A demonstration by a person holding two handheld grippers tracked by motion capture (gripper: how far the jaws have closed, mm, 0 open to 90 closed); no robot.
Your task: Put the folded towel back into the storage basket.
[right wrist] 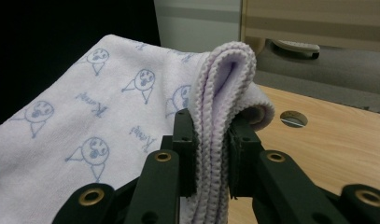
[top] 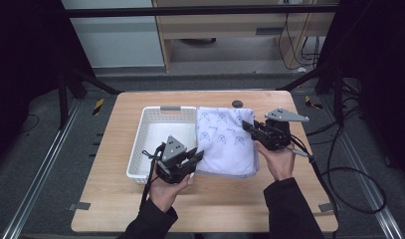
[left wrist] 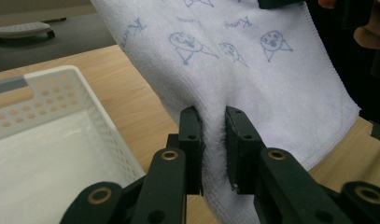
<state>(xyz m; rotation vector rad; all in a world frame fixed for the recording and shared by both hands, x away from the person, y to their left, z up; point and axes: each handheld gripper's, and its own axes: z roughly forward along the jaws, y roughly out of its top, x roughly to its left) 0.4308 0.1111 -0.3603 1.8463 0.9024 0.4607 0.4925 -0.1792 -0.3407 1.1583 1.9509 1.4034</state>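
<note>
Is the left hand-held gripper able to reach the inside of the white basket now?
Probably yes, but not freely: the left hand-held gripper hangs beside the open basket, yet it is shut on the folded towel, which the right hand-held gripper also clamps.

The white terry towel (right wrist: 85, 140) with blue cartoon faces carries a short blue cursive word repeated beside the faces, too blurred and inverted to read reliably.

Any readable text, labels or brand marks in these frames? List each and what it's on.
Blue script word, repeated between the face drawings on the towel: seems to start with "K", the rest too stylized to read.
White basket: no text.
Left claw, right claw: no markings.
Nothing else legible.
</note>
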